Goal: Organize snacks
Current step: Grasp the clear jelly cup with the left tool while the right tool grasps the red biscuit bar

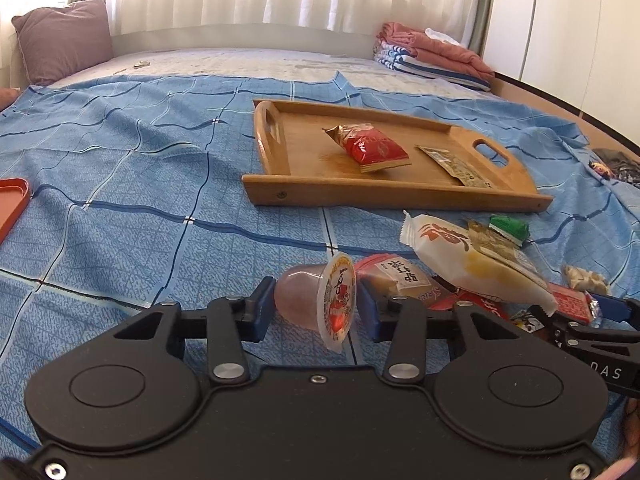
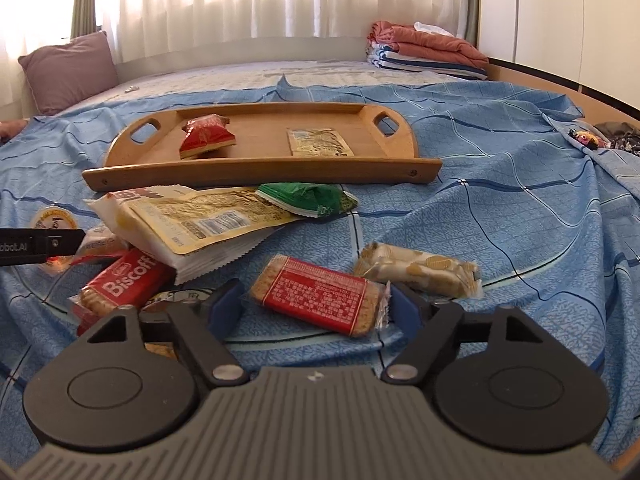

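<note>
left wrist view shows my left gripper (image 1: 316,312) with its jaws clamped on a jelly cup (image 1: 318,298) lying on its side, one pad against the cup's bottom, the other against the foil lid. right wrist view has my right gripper (image 2: 316,308) straddling a red biscuit packet (image 2: 320,294) on the bed's blue sheet (image 2: 500,240); its jaws stand apart, the right pad at the wrapper's crimped end, the left just short of the packet, so i judge nothing is gripped there yet. the wooden tray (image 2: 260,178) sits beyond the snack pile, already holding a red pouch (image 2: 206,136) and a flat gold sachet (image 2: 320,142). to do this well i'd squeeze the cup gently, since the lid may flex, lift straight up clear of the neighbouring packets, and close the right side squarely on the biscuit's body, not its loose wrapper edge.
</note>
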Motion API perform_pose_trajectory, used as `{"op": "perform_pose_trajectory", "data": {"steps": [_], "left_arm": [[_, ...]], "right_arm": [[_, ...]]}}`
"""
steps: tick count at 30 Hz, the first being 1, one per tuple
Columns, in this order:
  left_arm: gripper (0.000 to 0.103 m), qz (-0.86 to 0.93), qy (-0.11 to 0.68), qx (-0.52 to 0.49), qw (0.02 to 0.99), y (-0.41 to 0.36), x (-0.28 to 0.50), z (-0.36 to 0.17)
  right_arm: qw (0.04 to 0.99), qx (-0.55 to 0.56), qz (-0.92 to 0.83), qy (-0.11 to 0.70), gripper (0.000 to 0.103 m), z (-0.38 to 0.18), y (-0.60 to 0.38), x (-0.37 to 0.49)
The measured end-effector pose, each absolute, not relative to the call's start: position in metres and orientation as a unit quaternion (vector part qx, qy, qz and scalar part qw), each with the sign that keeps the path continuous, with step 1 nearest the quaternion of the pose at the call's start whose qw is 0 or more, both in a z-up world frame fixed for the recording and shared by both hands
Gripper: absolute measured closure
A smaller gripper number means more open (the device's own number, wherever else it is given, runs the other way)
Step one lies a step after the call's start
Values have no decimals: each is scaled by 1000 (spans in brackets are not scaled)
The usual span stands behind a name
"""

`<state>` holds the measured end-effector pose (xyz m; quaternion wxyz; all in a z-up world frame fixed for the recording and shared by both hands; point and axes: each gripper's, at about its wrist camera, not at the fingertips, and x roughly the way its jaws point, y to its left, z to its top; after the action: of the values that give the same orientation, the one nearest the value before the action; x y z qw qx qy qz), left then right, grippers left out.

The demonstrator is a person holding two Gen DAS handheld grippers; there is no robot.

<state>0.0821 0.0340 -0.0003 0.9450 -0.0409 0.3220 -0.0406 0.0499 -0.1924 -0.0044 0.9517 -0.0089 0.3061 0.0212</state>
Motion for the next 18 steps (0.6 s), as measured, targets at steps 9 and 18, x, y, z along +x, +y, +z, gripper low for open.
{"op": "perform_pose_trajectory", "data": {"steps": [9,18], "left_arm": [[62,-47,324,-49,944,38,75,14],[64,-53,297,-63,951,41,76,43]], "right_arm": [[954,14,38,298,31,14,-197,39],[960,22,43,276,30,43,-207,46]]}}
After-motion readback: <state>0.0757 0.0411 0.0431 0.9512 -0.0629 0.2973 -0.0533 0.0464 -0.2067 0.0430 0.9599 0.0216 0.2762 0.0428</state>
